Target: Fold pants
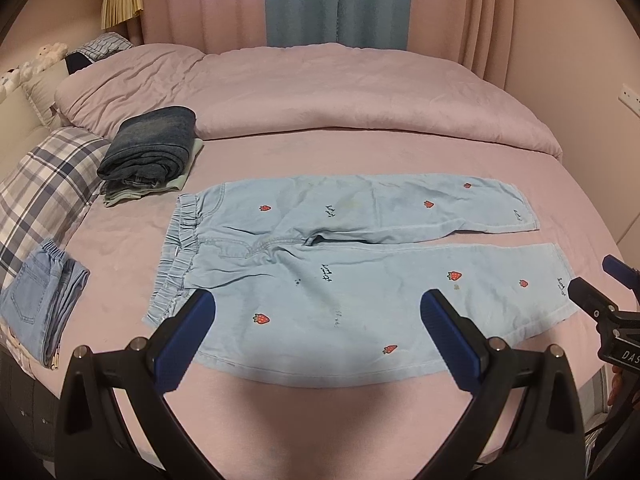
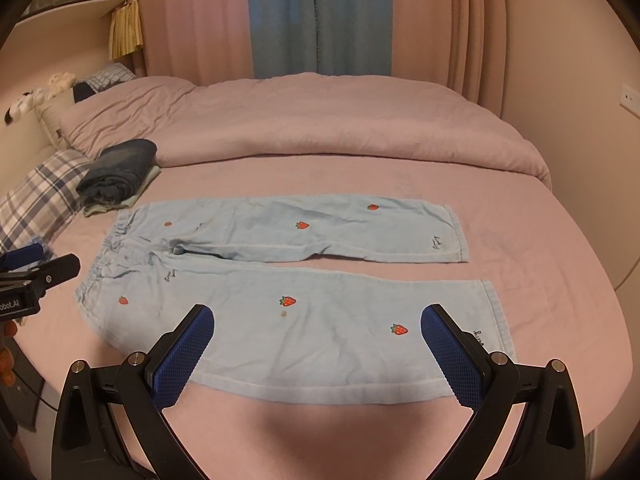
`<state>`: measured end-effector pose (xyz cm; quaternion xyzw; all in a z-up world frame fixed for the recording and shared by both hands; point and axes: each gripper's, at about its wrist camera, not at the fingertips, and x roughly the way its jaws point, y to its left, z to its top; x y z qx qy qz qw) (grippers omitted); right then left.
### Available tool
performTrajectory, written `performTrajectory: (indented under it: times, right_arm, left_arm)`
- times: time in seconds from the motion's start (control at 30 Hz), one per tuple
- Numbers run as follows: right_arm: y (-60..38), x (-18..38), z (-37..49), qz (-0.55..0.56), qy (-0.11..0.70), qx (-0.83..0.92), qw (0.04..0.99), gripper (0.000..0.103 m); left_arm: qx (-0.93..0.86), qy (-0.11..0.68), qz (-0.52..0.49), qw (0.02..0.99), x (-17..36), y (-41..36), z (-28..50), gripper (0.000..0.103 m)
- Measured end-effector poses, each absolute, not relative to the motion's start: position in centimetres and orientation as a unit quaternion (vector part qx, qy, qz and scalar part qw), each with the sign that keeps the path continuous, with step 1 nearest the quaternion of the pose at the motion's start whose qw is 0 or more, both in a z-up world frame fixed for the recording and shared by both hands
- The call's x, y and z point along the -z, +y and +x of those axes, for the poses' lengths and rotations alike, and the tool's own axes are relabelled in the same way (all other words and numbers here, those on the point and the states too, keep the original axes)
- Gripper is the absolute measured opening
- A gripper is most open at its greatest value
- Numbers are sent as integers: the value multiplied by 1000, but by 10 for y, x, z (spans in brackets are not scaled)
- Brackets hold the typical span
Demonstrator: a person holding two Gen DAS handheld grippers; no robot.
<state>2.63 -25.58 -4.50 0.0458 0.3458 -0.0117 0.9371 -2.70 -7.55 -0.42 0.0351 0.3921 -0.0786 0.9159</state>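
The light blue strawberry-print pants [image 1: 360, 256] are spread flat near the front of the pink bed sheet [image 1: 280, 152], waistband to the left and both legs stretched out to the right, a narrow strip of sheet showing between the legs. The near leg's lower hem line is partly covered by the blue finger pads in both views, and the small dark embroidered words are too small to be read. The left gripper [image 1: 318, 320] is held wide open above the near leg, close to the waistband end; the right gripper [image 2: 317, 334] is likewise held wide open above the same leg, nearer the cuff — nothing is gripped by either. Bare sheet is left in front of the pants and beyond the cuffs. Behind lies a rolled pink duvet [image 1: 320, 92]; to the left, a stack of dark folded jeans [image 1: 150, 144], a plaid pillow [image 1: 44, 184] and folded light denim [image 1: 38, 300], cut off by the frame edge.
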Motion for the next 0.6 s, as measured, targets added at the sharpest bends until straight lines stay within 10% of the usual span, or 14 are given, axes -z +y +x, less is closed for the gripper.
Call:
performTrajectory:
  times: [0.6]
  right_arm:
    - [-257, 46, 26, 45, 348, 15, 936, 103]
  left_arm:
    - [88, 393, 43, 914, 6, -83, -27, 103]
